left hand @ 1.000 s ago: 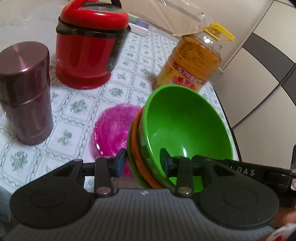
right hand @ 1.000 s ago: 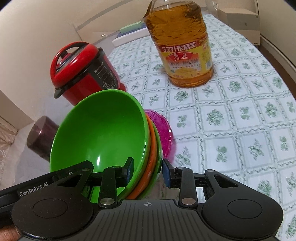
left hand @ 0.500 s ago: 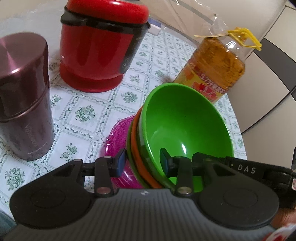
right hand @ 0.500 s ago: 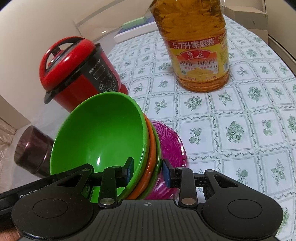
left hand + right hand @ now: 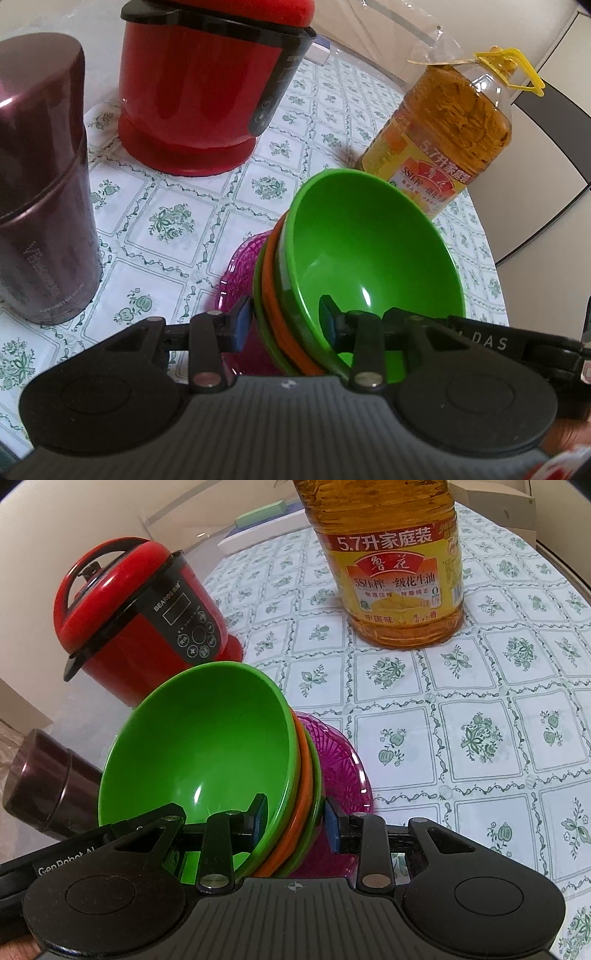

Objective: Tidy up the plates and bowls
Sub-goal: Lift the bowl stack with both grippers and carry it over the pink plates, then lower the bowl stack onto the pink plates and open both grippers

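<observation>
Together, both grippers [image 5: 283,325] [image 5: 295,821] clamp the bowl stack's [image 5: 369,258] opposite rims.

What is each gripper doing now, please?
Left gripper: closed on the rim of the bowl stack.
Right gripper: closed on the opposite rim.

Each black claw [image 5: 284,325] [image 5: 295,821] has blue pads, silver screws and a ribbed body.

Round table [image 5: 480,701] under a white cloth printed with green floral squares; behind it a plain cream wall [image 5: 74,535]; beside the table's edge, beige panels [image 5: 546,192] crossed by a dark band; soft, even light, with a glossy glare on the cloth
</observation>
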A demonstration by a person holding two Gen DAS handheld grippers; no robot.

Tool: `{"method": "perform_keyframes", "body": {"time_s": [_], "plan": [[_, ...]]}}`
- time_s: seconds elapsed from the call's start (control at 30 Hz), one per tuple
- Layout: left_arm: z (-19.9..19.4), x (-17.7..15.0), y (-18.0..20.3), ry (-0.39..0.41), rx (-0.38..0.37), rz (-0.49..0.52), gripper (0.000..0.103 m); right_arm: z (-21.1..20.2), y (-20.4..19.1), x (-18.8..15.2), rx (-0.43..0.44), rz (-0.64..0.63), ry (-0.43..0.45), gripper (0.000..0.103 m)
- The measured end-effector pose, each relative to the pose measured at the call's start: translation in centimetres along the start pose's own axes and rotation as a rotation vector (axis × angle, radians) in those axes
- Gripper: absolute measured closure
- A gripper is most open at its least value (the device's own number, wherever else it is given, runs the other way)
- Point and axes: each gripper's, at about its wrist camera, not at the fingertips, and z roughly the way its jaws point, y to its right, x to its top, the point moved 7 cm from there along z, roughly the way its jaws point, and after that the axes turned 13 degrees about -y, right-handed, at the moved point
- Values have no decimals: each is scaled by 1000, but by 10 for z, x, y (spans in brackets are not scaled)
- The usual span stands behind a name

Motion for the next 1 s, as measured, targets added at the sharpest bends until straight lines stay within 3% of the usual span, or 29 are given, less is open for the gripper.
{"method": "perform_keyframes", "body": {"time_s": [0.77,1.0], "plan": [[7,-6,-3,50,-24,2,64,7,4,-2,-5,-48,21,69],[-1,-8,-7,98,-14,-28,56,2,2,-4,-3,-52,40,59]]}}
